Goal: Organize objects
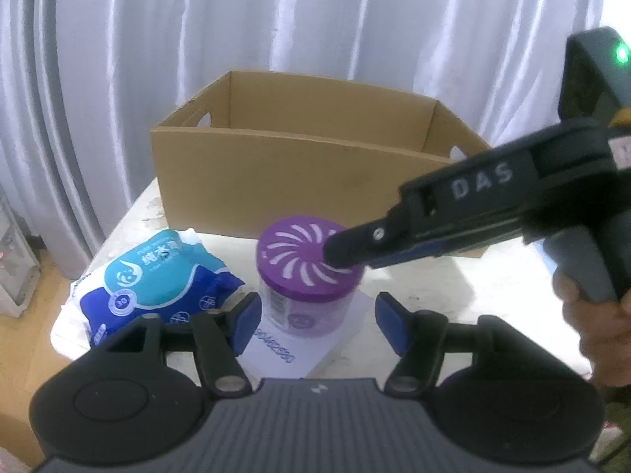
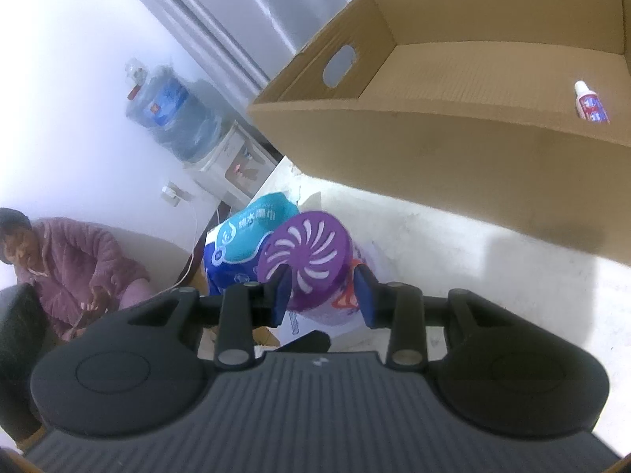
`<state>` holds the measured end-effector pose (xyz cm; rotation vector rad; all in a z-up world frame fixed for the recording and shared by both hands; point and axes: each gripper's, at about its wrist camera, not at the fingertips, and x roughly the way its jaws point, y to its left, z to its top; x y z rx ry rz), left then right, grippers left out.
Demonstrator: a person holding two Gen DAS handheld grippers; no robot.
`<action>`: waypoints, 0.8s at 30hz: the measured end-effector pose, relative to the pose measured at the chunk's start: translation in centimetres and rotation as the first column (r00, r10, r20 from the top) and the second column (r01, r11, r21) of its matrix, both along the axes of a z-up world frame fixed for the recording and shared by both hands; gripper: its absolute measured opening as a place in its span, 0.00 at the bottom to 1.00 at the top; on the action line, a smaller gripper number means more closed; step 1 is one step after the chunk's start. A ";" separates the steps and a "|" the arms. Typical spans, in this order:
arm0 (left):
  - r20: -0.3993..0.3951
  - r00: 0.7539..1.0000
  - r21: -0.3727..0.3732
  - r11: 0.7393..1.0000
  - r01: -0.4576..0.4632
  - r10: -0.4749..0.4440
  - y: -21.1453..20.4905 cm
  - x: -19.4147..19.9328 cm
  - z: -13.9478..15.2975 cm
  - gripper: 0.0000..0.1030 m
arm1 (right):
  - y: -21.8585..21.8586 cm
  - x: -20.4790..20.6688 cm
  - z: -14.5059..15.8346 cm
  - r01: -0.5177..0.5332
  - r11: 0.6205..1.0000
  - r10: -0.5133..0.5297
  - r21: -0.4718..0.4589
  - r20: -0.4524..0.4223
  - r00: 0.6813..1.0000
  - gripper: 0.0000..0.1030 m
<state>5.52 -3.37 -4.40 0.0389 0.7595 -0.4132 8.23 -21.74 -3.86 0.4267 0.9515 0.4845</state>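
A jar with a purple swirl-cut lid (image 1: pixel 299 252) stands upright on a sheet of paper (image 1: pixel 292 351) in front of an open cardboard box (image 1: pixel 292 181). My left gripper (image 1: pixel 319 323) is open, its blue pads just short of the jar and to either side of it, touching nothing. My right gripper (image 1: pixel 343 250) reaches in from the right, its tip over the right edge of the lid. In the right wrist view its jaws (image 2: pixel 321 295) stand narrowly apart, with the jar (image 2: pixel 311 252) seen beyond them and not pinched. A blue wipes pack (image 1: pixel 154 280) lies to the left of the jar.
A small toothpaste tube (image 2: pixel 591 106) lies inside the box (image 2: pixel 453 146). The white table (image 2: pixel 453 276) ends just left of the wipes pack (image 2: pixel 240 244). Past that edge are a water dispenser (image 2: pixel 173 114) and a seated person (image 2: pixel 67 268). A curtain hangs behind the box.
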 end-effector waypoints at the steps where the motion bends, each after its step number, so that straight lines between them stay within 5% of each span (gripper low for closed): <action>1: -0.002 1.000 -0.001 1.000 -0.002 0.002 0.1 0.1 0.0 0.64 | -0.1 0.1 0.1 0.001 1.000 -0.001 0.002 0.000 1.000 0.35; 24: -0.045 0.999 0.030 0.999 0.028 -0.027 -0.7 2.0 -1.5 0.62 | 0.7 2.2 -1.1 -0.010 1.000 0.011 0.026 -0.054 0.999 0.45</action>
